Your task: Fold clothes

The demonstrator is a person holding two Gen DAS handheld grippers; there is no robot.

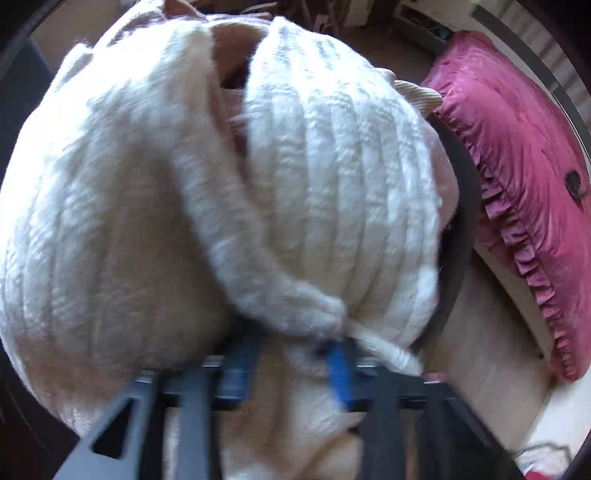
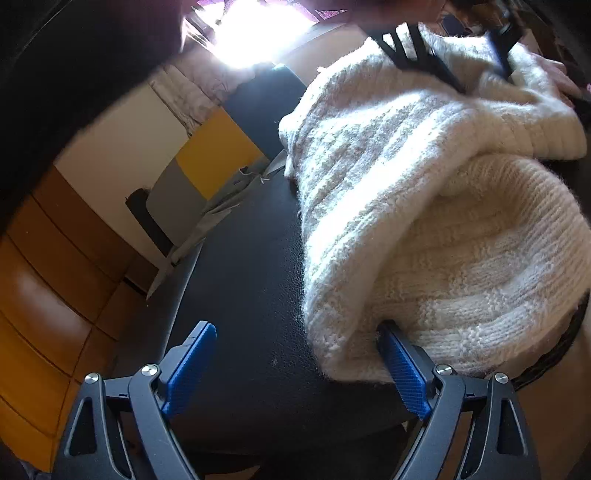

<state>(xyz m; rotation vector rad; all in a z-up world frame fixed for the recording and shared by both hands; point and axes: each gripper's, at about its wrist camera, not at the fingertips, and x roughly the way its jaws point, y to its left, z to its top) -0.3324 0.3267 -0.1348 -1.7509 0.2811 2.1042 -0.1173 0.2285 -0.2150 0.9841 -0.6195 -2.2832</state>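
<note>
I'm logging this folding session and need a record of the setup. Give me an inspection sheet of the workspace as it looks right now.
Surface: dark leather-look table top, partly bare.
Job's things: cream knit sweater bunched on the table, one part lifted.
Clutter: grey cloth at the table's far edge.
Grippers: left gripper shut on a fold of the sweater; right gripper with jaws wide open, one blue pad touching the sweater's edge.
Cables: nothing seen.
Surroundings: pink ruffled cushion, wooden floor, bright window.
</note>
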